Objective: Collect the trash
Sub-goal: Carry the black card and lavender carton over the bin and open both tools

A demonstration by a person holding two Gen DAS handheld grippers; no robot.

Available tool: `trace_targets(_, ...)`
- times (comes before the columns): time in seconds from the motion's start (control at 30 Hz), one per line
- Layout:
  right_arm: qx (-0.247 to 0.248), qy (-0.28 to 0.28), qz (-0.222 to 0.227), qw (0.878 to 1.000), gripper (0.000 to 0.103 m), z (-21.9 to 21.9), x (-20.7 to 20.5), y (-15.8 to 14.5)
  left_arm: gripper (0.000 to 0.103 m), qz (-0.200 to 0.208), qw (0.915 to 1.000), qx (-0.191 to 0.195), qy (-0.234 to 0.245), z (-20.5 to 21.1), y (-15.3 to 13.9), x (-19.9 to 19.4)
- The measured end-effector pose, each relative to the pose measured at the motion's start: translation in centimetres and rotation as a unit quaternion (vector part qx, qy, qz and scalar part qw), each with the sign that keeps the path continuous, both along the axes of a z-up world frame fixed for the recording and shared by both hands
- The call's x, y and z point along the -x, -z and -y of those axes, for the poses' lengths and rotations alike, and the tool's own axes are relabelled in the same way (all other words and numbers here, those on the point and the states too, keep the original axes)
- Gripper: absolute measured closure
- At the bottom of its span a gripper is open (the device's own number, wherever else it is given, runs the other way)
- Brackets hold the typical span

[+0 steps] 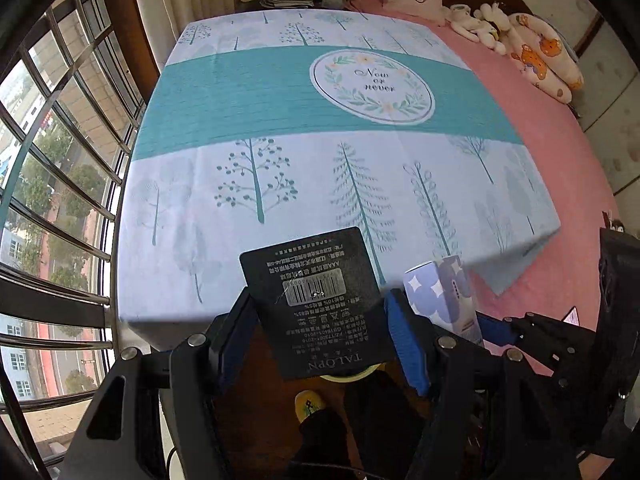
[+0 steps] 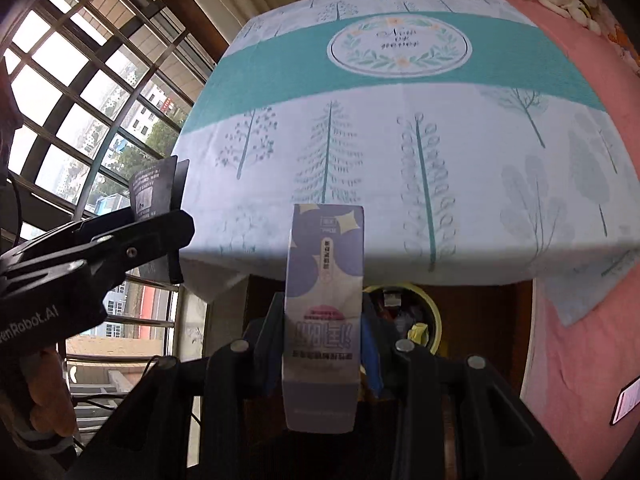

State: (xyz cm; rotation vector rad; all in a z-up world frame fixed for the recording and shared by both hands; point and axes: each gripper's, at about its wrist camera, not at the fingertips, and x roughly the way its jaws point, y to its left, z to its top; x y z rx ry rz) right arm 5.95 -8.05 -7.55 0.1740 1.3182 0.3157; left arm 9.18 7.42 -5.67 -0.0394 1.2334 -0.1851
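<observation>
My left gripper (image 1: pixel 320 320) is shut on a black card tag with a barcode (image 1: pixel 316 300), held upright over the floor just off the near edge of the bed. The tag also shows in the right wrist view (image 2: pixel 154 192), in the left gripper (image 2: pixel 176 216). My right gripper (image 2: pixel 322 332) is shut on a purple and white carton (image 2: pixel 324 312), upright, to the right of the left gripper; the carton also shows in the left wrist view (image 1: pixel 444 300). A yellow-rimmed trash bin (image 2: pixel 434 320) stands on the floor below, partly hidden by the grippers and carton.
A tree-print cloth with a teal band (image 1: pixel 320 160) covers the left part of a pink bed (image 1: pixel 560 184). A barred window (image 1: pixel 52 160) runs along the left. Plush toys (image 1: pixel 484 24) and pillows (image 1: pixel 544 56) lie at the bed's far end. A phone (image 2: pixel 626 400) lies on the bed at right.
</observation>
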Motion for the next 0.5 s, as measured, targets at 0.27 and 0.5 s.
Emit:
trace_targets(0.27,0.002,0.039,-0.061,0.997,0.070,3.8,4.6,6.0,0.040,-0.023,0.9989,0.029,0.031,2.4,5.1,5.2)
trace_targets(0.5,0.006,0.054,-0.118,0.992,0.070,6.2,7.1,15.8,0.040,-0.063,0.9974,0.006,0.033,5.8,14.3,7.0)
